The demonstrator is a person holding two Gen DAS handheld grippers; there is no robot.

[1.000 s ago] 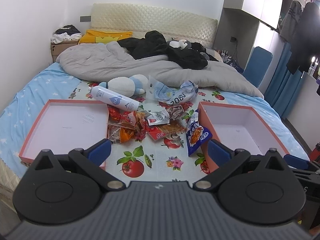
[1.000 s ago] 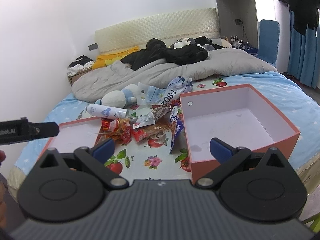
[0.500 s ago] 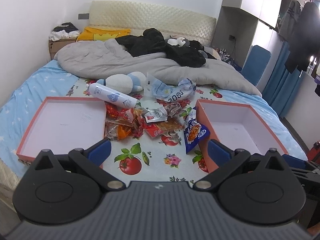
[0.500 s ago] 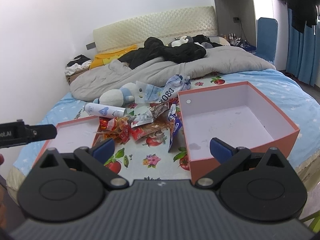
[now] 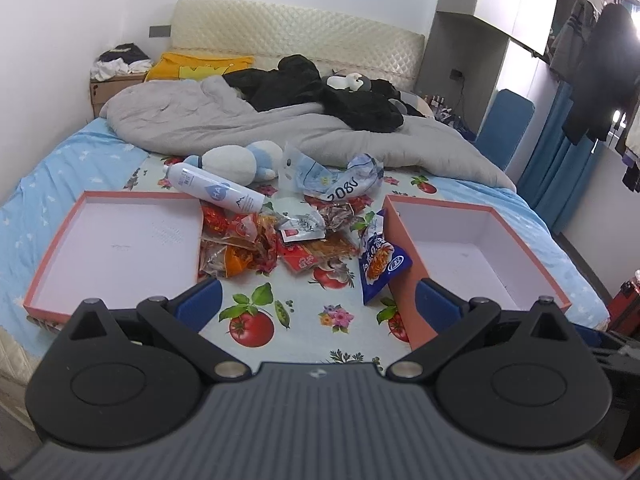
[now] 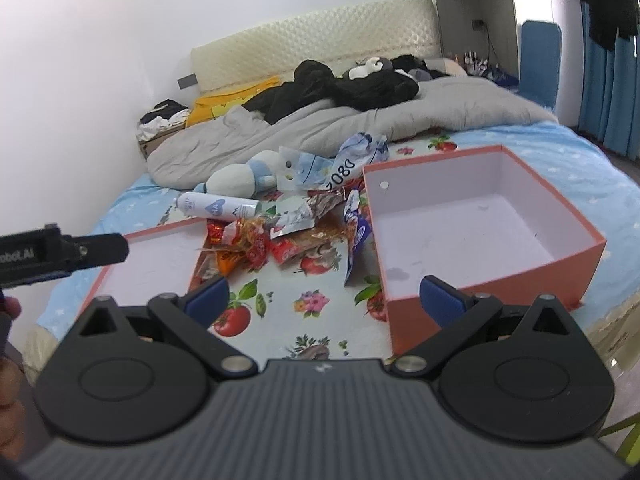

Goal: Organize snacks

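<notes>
Over the last second both cameras have drawn back slightly from the bed, so nothing has been picked up yet and the sorting has, by the look of it, not begun. The left gripper (image 5: 316,306) and right gripper (image 6: 324,298) both hang with jaws spread wide and empty, well short of the snack packets (image 5: 276,240), which lie heaped on the fruit-print cloth (image 5: 292,320). The pile sits between the shallow orange lid (image 5: 52,256) and the deeper orange box (image 6: 592,240), both bare inside, with a blue chip bag (image 5: 380,260) leaning against the box's wall.

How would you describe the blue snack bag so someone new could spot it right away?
Find the deep salmon box on the fruit-print cloth. The blue snack bag leans against its outer wall. It is the only blue packet; the neighbouring wrappers are red and orange.
</notes>
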